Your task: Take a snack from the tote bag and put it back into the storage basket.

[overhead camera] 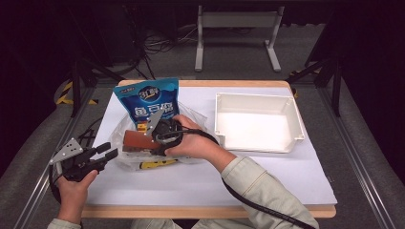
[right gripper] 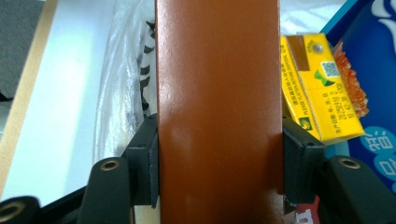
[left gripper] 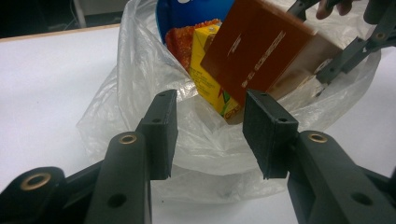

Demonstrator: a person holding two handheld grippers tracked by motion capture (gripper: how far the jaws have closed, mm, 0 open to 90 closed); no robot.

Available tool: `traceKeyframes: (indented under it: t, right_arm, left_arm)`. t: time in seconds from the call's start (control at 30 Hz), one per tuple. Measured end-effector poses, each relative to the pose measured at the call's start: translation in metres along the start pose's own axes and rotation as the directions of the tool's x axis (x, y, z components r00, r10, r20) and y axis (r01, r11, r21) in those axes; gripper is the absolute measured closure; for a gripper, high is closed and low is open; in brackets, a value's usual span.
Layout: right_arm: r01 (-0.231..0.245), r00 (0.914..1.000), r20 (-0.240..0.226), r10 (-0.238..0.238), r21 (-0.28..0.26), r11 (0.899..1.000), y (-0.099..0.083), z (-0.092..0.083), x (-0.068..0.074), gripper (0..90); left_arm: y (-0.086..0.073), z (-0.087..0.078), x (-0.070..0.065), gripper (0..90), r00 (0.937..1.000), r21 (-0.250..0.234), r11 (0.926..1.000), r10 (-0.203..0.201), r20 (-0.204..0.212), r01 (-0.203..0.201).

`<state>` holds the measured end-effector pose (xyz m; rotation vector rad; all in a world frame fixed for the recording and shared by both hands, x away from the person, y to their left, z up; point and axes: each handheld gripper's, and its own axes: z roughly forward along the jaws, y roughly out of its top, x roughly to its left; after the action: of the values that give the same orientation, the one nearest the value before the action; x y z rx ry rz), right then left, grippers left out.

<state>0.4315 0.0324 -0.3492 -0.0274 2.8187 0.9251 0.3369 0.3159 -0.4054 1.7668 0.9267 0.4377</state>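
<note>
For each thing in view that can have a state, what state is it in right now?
Right gripper: shut on the brown box, fingers against its two sides.
Left gripper: open, nothing between its fingers, pointed at the bag.
Brown box: gripped, tilted, above the bag's mouth.
Plastic bag: open, crumpled, lying on the table.
Yellow carton: inside the bag.
Blue pouch: sealed, its lower part in the bag.
White tray: empty.

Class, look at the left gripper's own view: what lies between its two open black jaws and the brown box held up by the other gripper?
In the left gripper view, crumpled clear plastic bag and a yellow carton lie between the left gripper and the brown box.
</note>
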Motion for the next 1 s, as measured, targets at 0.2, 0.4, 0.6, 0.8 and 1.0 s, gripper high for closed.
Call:
traceKeyframes:
  t: [0.2,0.4,0.6,0.8,1.0]
  right_arm:
    - [-0.018,0.9998,-0.014,0.017,-0.026,0.999,-0.001,-0.005,-0.001,42.3]
    - [-0.035,0.9993,-0.013,0.034,-0.075,0.997,0.001,-0.015,-0.004,42.2]
    - [-0.039,0.9992,-0.007,0.038,-0.104,0.994,0.003,-0.025,-0.004,42.2]
    - [-0.041,0.9992,-0.008,0.040,-0.125,0.991,0.005,-0.032,-0.003,42.2]
    - [-0.034,0.9994,-0.001,0.034,-0.144,0.989,0.007,-0.045,-0.003,42.3]
  left_arm:
    - [0.000,0.000,0.000,55.8,1.0000,0.004,1.0000,0.002,0.001,-0.002]
    - [0.000,0.001,0.000,55.8,1.0000,0.007,1.0000,0.003,0.003,-0.003]
    - [0.000,0.003,0.000,55.7,1.0000,0.016,0.9999,0.001,0.008,-0.001]
    - [0.000,0.006,0.000,55.7,0.9998,0.037,0.9993,0.008,0.016,-0.009]
    - [0.001,0.006,0.000,55.5,0.9999,0.029,0.9996,0.004,0.015,-0.005]
